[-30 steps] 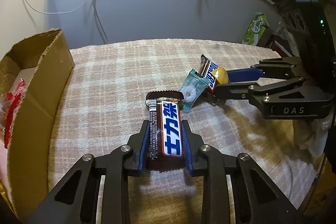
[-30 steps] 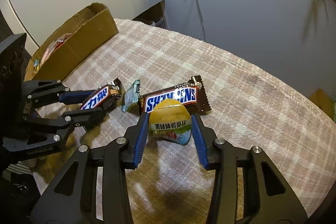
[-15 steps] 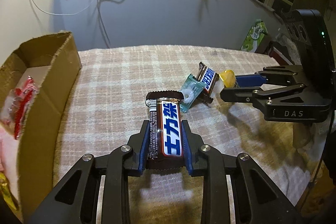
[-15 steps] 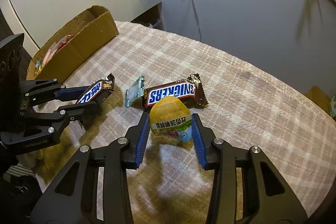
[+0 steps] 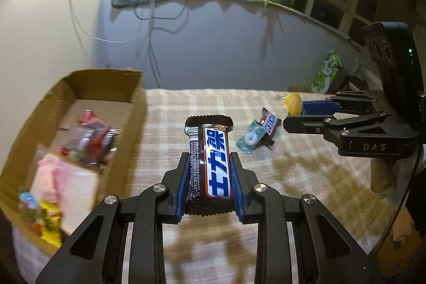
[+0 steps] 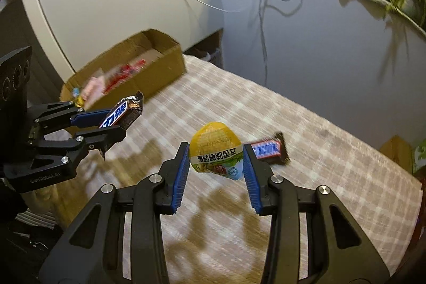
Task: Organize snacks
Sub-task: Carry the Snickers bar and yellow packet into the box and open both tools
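1. Left wrist view: the left gripper (image 5: 210, 172) is seen clamped on a brown chocolate bar (image 5: 210, 164), held above the checked table (image 5: 306, 177), just right of the cardboard box (image 5: 133, 129).
2. Wrapped snacks (image 5: 87, 143) are contained in the cardboard box.
3. A mint packet (image 5: 250, 139) and a second chocolate bar (image 5: 270, 124), touching, lie on the table well right of the box.
4. Right wrist view: the right gripper (image 6: 215, 164) is seen pinching a yellow jelly cup (image 6: 215, 151), lifted off the table (image 6: 332, 177), far right of the box (image 6: 165, 71).
5. The second bar (image 6: 269, 149) lies just beyond the cup.
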Available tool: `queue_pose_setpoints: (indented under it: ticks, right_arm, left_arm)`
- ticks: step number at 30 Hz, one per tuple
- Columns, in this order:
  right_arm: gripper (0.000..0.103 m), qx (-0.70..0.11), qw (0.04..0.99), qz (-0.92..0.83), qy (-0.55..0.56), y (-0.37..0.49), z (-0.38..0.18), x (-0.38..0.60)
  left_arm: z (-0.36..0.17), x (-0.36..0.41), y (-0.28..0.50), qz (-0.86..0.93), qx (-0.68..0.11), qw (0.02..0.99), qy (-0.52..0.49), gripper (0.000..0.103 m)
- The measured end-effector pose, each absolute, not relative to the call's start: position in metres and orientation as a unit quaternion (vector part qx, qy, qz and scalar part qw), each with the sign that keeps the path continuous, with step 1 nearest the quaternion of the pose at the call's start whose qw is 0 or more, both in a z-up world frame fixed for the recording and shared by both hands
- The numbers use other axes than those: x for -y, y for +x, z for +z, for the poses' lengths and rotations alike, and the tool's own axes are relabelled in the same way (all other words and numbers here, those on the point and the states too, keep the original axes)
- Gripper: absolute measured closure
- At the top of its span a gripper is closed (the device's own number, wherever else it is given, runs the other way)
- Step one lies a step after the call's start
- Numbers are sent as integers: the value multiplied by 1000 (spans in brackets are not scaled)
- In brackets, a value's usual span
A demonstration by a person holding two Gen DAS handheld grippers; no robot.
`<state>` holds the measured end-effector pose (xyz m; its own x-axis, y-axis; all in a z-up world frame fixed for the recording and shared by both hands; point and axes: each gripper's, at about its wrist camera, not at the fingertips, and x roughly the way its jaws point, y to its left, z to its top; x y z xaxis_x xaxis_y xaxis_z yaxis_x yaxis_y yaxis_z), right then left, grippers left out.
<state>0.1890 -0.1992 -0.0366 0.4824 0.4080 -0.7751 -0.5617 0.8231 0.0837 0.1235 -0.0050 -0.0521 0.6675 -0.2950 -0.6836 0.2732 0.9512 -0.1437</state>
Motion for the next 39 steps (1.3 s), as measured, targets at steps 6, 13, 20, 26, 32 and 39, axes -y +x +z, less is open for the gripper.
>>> queue_pose_setpoints:
  ticks: [6,13,20,26,32,39]
  right_arm:
    - [62,-405,857,302,-103,187,-23,166]
    - [62,-396,854,319,-110,192,-15,131]
    - [62,-391,849,335,-118,203,-11,91]
    - [62,-389,842,351,-128,215,-12,55]
    - [62,-393,833,364,-137,225,-16,28]
    - [62,-404,823,374,-139,236,-26,7]
  left_arm:
    - [-41,-22,112,-131,-360,924,-21,77]
    - [-34,-56,104,-101,-347,932,-35,77]
    - [-32,-88,103,-72,-340,937,-44,77]
    - [-34,-108,106,-50,-340,938,-46,77]
    - [-35,-119,110,-35,-342,938,-41,77]
    - [-37,-128,114,-23,-344,938,-43,77]
